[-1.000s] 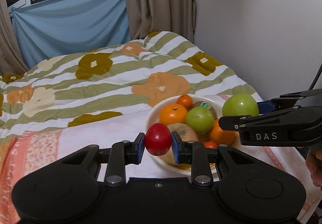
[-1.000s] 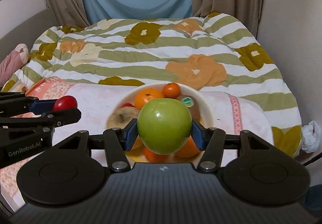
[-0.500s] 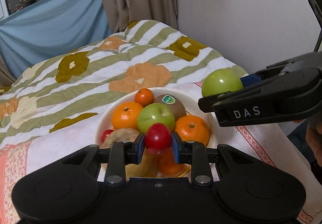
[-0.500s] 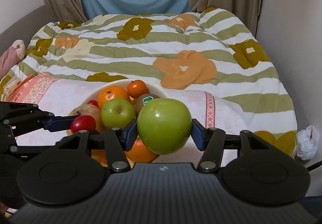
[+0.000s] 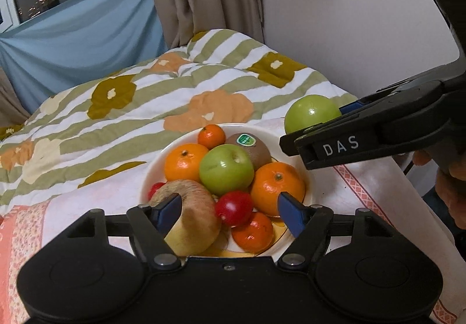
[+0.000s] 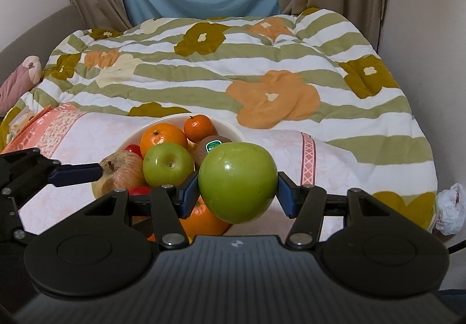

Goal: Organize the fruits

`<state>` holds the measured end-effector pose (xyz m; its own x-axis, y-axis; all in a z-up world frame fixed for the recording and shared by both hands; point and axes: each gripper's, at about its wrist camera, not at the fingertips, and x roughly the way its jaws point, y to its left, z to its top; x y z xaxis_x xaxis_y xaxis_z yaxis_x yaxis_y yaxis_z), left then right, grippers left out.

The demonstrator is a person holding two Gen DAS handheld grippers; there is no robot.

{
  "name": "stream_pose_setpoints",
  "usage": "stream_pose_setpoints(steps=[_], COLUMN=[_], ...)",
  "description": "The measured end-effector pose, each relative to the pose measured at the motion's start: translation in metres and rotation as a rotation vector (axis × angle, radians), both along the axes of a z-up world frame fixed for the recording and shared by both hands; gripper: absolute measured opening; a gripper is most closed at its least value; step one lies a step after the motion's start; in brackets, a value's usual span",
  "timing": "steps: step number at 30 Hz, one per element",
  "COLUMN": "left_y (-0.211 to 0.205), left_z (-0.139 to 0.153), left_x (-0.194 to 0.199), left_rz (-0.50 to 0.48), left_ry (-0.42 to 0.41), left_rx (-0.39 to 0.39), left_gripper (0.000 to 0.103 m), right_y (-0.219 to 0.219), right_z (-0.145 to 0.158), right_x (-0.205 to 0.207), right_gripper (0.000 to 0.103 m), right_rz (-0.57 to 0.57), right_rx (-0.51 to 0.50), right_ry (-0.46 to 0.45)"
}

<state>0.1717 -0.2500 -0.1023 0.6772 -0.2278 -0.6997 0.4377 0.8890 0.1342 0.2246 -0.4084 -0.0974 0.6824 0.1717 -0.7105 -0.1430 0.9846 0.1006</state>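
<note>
Green apple (image 6: 238,181), large: gripped across its widest girth between the blue pads (image 6: 188,191) of the right gripper (image 6: 237,193), jaws closed against both flanks; carried in the air just right of the bowl, above the pink cloth (image 6: 294,149). Judged firm, smooth-skinned, waxy and fairly heavy for its kind; liable to roll once set down, and to bruise if dropped on the pile. Best held at the equator, as now, stem axis clear of the pads.

Red cherry tomato (image 5: 234,208): lying in the bowl between the russet apple and an orange. Left gripper (image 5: 230,211) stands over it with jaws spread wide, pads touching nothing I can make out. Judged light, thin-skinned, easily crushed; a gentle pinch only.

White bowl (image 5: 310,178): shallow, yellow inside, resting on the pink cloth. Contents:
- green apple, smaller (image 5: 226,168), central, topmost
- russet apple (image 5: 190,216), near left, large
- large orange (image 5: 277,188), right
- large orange (image 5: 185,161), left rear
- mandarin (image 5: 211,136), rear
- mandarin (image 5: 252,232), front
- kiwi with green sticker (image 5: 253,149), rear right
- second small red fruit (image 5: 155,188), left edge, mostly hidden

Bowl judged near full; a stable hollow for the held apple looks scarce.

Floral striped quilt (image 6: 233,61): beyond the cloth.
</note>
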Motion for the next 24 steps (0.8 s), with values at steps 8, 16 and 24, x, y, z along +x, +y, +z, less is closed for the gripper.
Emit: stream_pose_setpoints(steps=[8,16,24], left_y=[0.022,0.033,0.041], left_z=[0.013,0.009,0.005], left_x=[-0.001,-0.001,-0.004], left_rz=[0.073,0.136,0.181], left_ry=[-0.016,0.004,0.014], left_rx=[-0.044,-0.042,-0.050], left_gripper=[0.094,0.094,0.094], right_y=[0.011,0.011,0.006], right_z=[0.001,-0.015,-0.026], right_x=[0.016,0.034,0.036], right_gripper=[0.071,0.071,0.082], right_rz=[0.036,0.048,0.059], right_rx=[-0.011,-0.011,0.012], right_ry=[-0.020,-0.005,-0.032])
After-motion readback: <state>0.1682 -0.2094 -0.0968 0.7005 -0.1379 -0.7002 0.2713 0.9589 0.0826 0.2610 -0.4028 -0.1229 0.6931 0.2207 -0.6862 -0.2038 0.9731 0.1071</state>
